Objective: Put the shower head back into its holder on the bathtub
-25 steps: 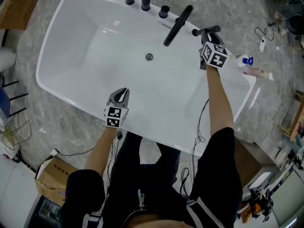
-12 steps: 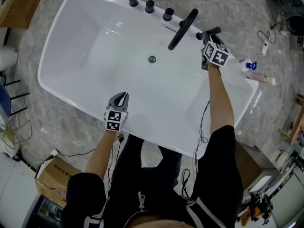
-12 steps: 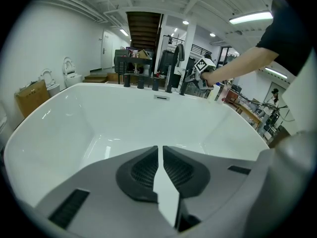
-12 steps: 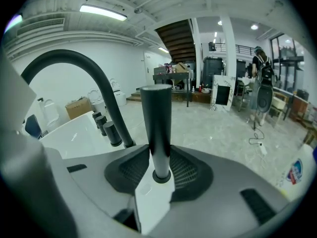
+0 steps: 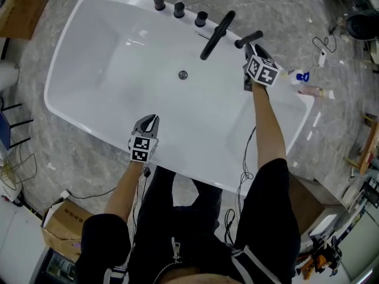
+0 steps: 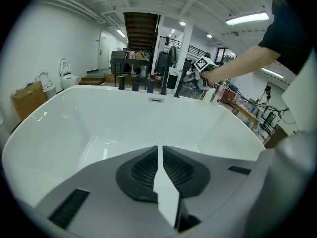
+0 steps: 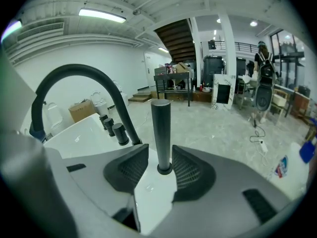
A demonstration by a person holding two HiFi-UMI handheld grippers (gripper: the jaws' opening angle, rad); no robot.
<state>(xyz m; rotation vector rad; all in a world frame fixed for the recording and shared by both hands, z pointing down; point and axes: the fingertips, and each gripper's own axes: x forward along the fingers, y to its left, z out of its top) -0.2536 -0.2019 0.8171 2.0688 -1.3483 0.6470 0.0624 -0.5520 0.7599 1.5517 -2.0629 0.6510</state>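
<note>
My right tongs [image 7: 159,155], jaws just opened and released, straddle the slim black cylindrical shower head [image 7: 161,128] standing upright in its round black holder [image 7: 165,169] on the white bathtub [image 5: 71,114] rim, while my left tongs [image 6: 160,148] sit clenched empty, well away

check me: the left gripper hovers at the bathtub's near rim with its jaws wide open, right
Not quite. The left gripper does hover at the near rim of the bathtub, but its jaws are shut, with nothing between them. The left gripper view shows this.
</note>
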